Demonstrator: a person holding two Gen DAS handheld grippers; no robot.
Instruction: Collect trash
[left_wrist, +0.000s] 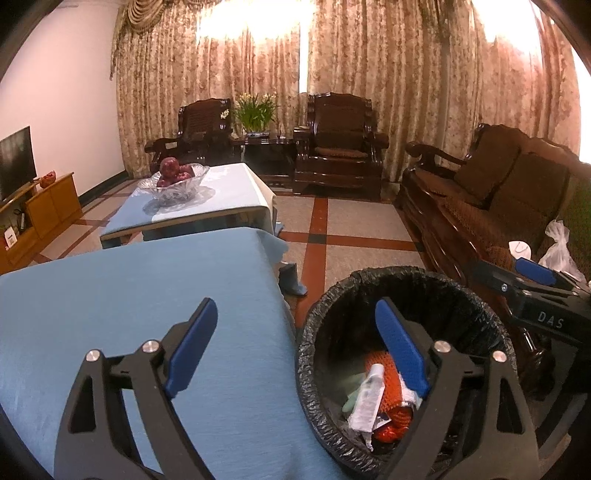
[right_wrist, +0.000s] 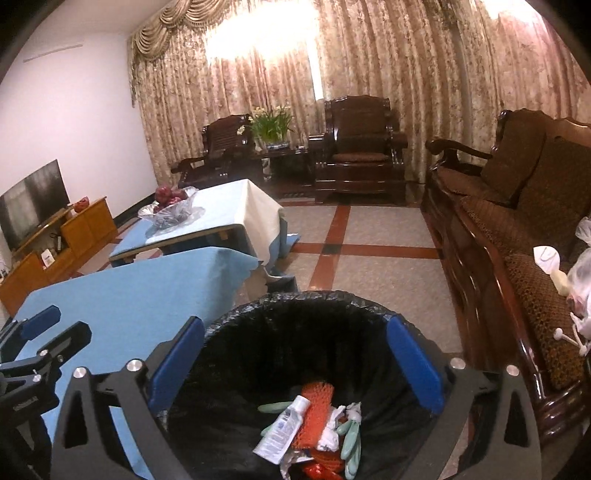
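A round bin with a black liner (left_wrist: 476, 295) (right_wrist: 258, 306) stands on the floor beside the blue-covered table (left_wrist: 129, 295) (right_wrist: 122, 295). Inside lie a white tube (left_wrist: 365, 398) (right_wrist: 284, 424), orange netting (left_wrist: 388, 376) (right_wrist: 316, 410), a pale green glove (right_wrist: 351, 439) and crumpled wrappers. My left gripper (left_wrist: 295, 347) is open and empty, one finger over the table, the other over the bin. My right gripper (right_wrist: 295, 365) is open and empty, directly above the bin mouth. Its body shows at the right of the left wrist view (left_wrist: 535, 295).
A dark wooden sofa (left_wrist: 480, 206) (right_wrist: 517, 229) stands right of the bin, with plastic bags (left_wrist: 557, 247) (right_wrist: 583, 277) on its seat. A second table carries a glass fruit bowl (left_wrist: 173, 181) (right_wrist: 170, 210). Armchairs (left_wrist: 340, 144), a plant and a TV cabinet (left_wrist: 40, 214) stand beyond.
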